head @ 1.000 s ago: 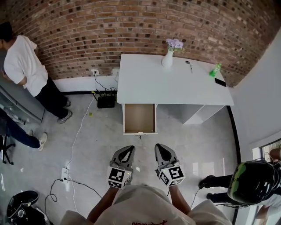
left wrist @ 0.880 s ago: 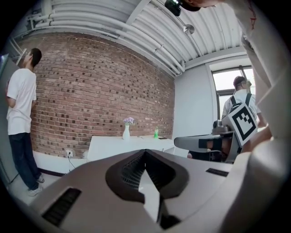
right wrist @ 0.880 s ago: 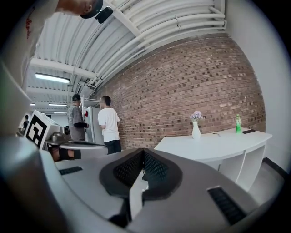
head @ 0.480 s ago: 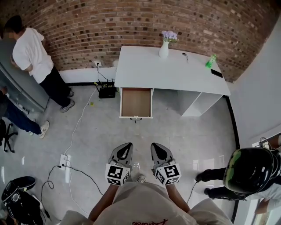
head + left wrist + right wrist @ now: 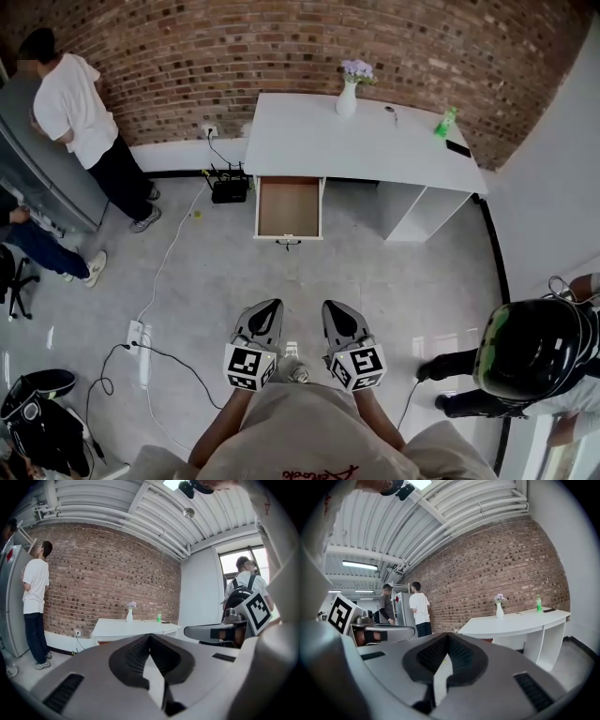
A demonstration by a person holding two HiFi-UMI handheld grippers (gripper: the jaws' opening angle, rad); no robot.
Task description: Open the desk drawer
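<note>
Head view: a white desk stands against the brick wall (image 5: 281,47). Its drawer (image 5: 289,208) is pulled out from under the left part of the tabletop (image 5: 366,145), brown inside showing, with a dark handle on the front edge. A vase (image 5: 347,97) of flowers, a green bottle (image 5: 444,122) and a dark phone (image 5: 459,148) sit on the tabletop. The left gripper (image 5: 270,308) and right gripper (image 5: 333,308) are side by side over the grey floor (image 5: 394,291), well apart from the drawer and pointing toward it.

Left gripper view: the jaws are pressed together, holding nothing. Beyond them stands the desk (image 5: 136,627) with the vase (image 5: 129,615).

Right gripper view: the jaws are likewise together and hold nothing. The desk (image 5: 520,619) is off to the right, and a person in a white shirt (image 5: 420,606) stands by a grey fridge (image 5: 402,607).
</note>
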